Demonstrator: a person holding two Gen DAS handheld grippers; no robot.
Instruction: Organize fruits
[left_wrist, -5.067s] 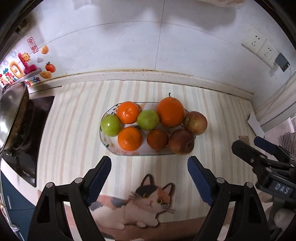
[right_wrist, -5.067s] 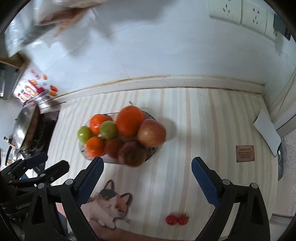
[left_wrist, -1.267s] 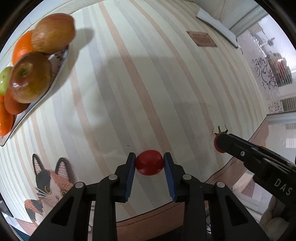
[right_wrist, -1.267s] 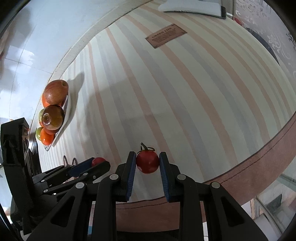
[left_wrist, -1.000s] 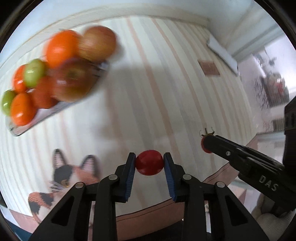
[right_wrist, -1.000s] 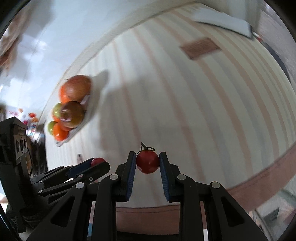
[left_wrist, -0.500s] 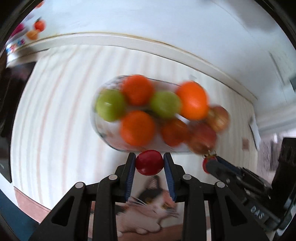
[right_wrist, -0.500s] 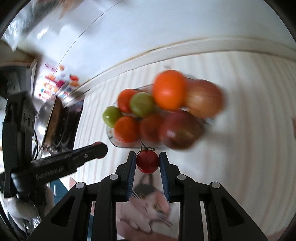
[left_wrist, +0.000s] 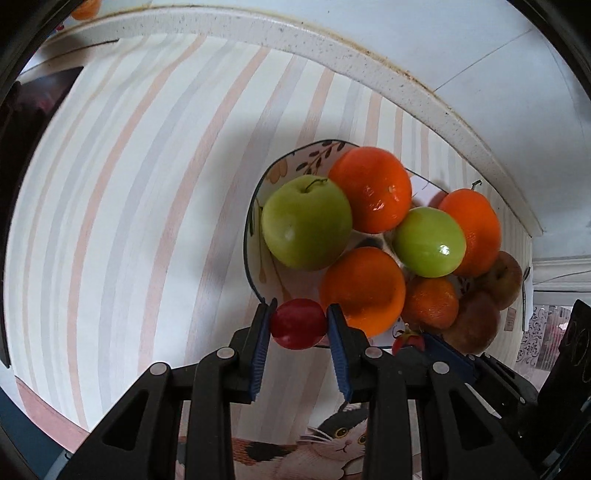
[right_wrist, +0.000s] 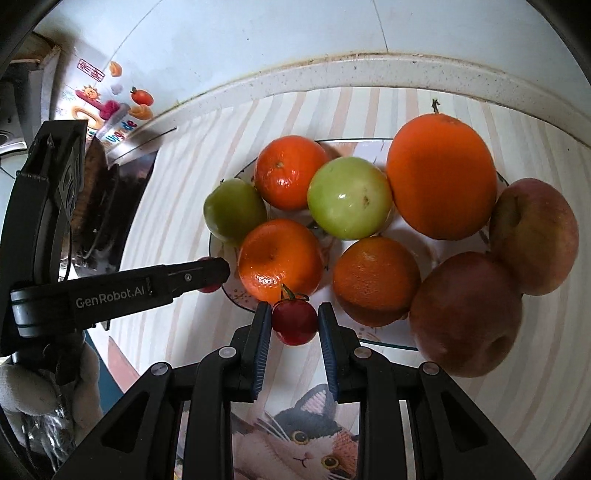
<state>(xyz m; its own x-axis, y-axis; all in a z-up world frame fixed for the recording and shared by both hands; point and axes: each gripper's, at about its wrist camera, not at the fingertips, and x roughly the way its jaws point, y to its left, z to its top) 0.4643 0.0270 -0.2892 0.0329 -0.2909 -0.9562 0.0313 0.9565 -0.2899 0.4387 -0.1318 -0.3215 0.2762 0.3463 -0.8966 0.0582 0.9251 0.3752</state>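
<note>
The left hand-held gripper (left_wrist: 299, 325) is clenched on a small red tomato (left_wrist: 298, 324), its blue pads pressing both sides of the fruit; it hangs over the near left rim of the fruit plate (left_wrist: 255, 236), just beside an orange (left_wrist: 362, 288). The right hand-held gripper (right_wrist: 294, 323) likewise grasps a stemmed cherry tomato (right_wrist: 294, 321), held at the plate's front edge, touching or almost touching the lower orange there; from the left wrist view this second tomato shows only as a small red spot beside the right tool's blue pad. The plate sits on a striped table (left_wrist: 110, 221) close to the back wall; it carries two green apples, several oranges and mandarins, and two reddish-brown apples (right_wrist: 465, 314) at its right end. A cat picture (right_wrist: 306, 435) printed on the table mat lies below both tools; a dark cooktop (right_wrist: 107, 206) is at the far left.
</note>
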